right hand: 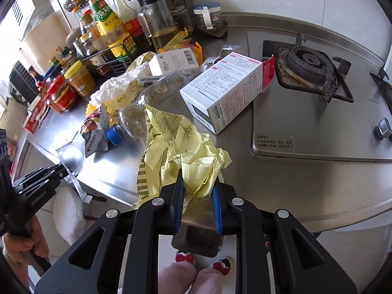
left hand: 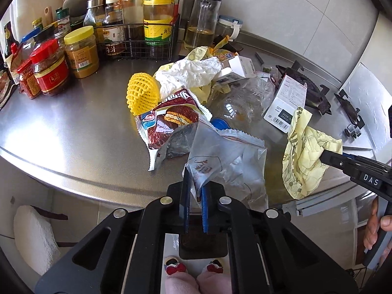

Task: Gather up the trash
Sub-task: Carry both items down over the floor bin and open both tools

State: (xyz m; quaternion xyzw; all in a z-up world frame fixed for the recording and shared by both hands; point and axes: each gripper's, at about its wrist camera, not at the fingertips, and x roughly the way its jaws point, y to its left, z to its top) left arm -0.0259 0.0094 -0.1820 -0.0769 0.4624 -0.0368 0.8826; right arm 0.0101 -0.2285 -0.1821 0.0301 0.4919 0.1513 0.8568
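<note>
A silver foil wrapper (left hand: 227,161) is pinched in the closed left gripper (left hand: 194,203) at the steel counter (left hand: 73,132) edge, lower part hidden behind the jaws. A crumpled yellow bag (right hand: 186,152) is clamped by the right gripper (right hand: 198,196). A crushed clear bottle (right hand: 152,105), contents unclear, is half buried under trash.

My left tool (left hand: 194,193): blue pads pinched nearly together, held level in my left hand (right hand: 23,241); my right tool (right hand: 198,192): pads clamped narrowly, gripped by my right hand (left hand: 378,230).
</note>
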